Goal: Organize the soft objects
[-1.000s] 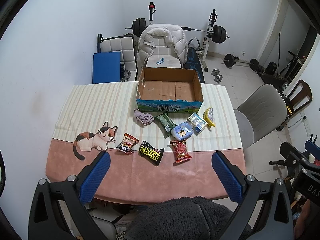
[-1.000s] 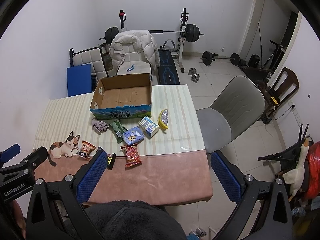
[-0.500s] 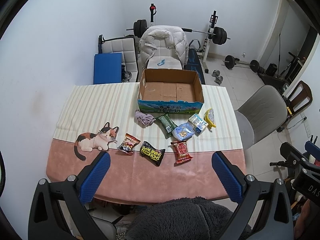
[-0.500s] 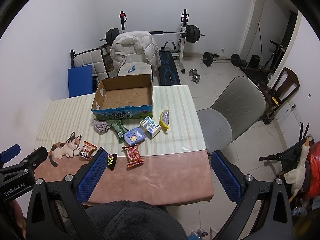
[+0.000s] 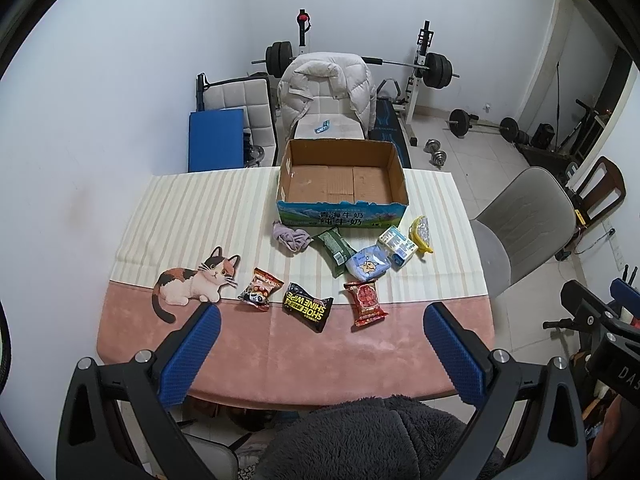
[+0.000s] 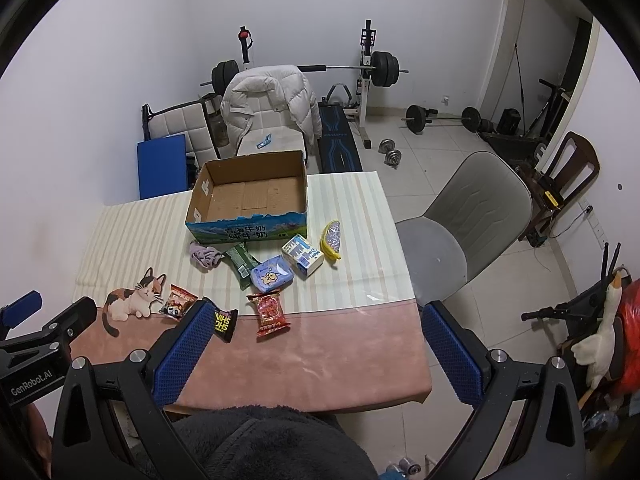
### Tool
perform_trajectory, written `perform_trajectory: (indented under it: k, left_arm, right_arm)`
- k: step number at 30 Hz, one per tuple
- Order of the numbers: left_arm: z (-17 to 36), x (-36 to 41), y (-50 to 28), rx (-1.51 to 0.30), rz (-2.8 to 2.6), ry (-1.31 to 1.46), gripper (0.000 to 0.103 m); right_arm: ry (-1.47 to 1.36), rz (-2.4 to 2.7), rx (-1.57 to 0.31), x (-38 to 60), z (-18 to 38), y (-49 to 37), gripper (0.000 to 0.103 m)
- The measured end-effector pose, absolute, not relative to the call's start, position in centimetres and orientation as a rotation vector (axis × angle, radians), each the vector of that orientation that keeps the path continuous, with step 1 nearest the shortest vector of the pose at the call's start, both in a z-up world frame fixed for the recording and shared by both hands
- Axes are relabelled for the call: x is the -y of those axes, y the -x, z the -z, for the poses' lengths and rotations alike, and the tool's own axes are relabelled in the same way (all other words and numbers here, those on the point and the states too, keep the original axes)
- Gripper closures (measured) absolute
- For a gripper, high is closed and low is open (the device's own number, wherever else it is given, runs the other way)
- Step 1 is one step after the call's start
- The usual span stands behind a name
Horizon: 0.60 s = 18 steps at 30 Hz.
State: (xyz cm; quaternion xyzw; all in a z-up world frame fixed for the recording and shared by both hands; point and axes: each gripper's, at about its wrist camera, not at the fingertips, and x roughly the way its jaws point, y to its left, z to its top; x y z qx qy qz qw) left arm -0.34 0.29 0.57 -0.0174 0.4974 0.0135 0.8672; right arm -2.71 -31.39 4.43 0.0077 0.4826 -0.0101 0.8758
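From the left wrist view, the left tongs (image 5: 322,320) hang spread wide above the near edge of the desk (image 5: 280,360), pinching nothing, their blue pads well apart. At the far side of the desk stands an open cardboard box (image 5: 342,178), its inside bare. Just in front of the box lie the soft things: a crumpled purple cloth (image 5: 291,237) near its left corner, a dark green packet (image 5: 334,250) beside the cloth, a pale blue pouch (image 5: 369,266) touching the green packet, a white and blue carton (image 5: 397,242) against the pouch, and a yellow pouch (image 5: 422,234) furthest right. Nearer the tongs a row sits along the line where stripes meet pink: a snack bag with a panda print (image 5: 261,294), a black wipe packet (image 5: 307,306) and a red snack bag (image 5: 366,304). A printed cat (image 5: 196,284) decorates the cloth at left. From the right wrist view, the right tongs (image 6: 316,326) are likewise spread and empty, over the near right part of the desk (image 6: 340,360). The left pad covers part of the black wipe packet (image 6: 224,322), with the red snack bag (image 6: 271,312) between the pads. The cardboard box (image 6: 250,196) sits beyond, with the pale blue pouch (image 6: 272,276), the white and blue carton (image 6: 303,256) and the yellow pouch (image 6: 331,238) before it. A grey chair (image 6: 460,232) stands beside the desk at right.
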Motion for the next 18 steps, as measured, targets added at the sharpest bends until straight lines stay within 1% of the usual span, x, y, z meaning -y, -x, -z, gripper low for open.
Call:
perform_trajectory:
  k: [6, 10, 13, 18]
  left_arm:
    - [0.2, -1.1, -1.2, -1.060, -0.009, 0.055, 0.000]
    - [3.4, -1.6, -3.7, -1.081, -0.044, 0.088, 0.000]
    - [8.1, -3.7, -7.0, -1.179, -0.080, 0.168, 0.000]
    - [18.6, -6.2, -12.0, -1.396, -0.128, 0.305, 0.000]
  right_arm:
    - [-0.011, 0.027, -0.982, 31.3, -3.6, 2.1, 0.000]
    - [-0.012, 0.013, -0.977, 31.4, -0.9, -0.6, 0.000]
    - [-0.038, -0.051, -1.057, 31.1, 3.9, -4.3, 0.000]
    - [0.030, -0.158, -1.300, 28.7, 16.4, -10.0, 0.000]
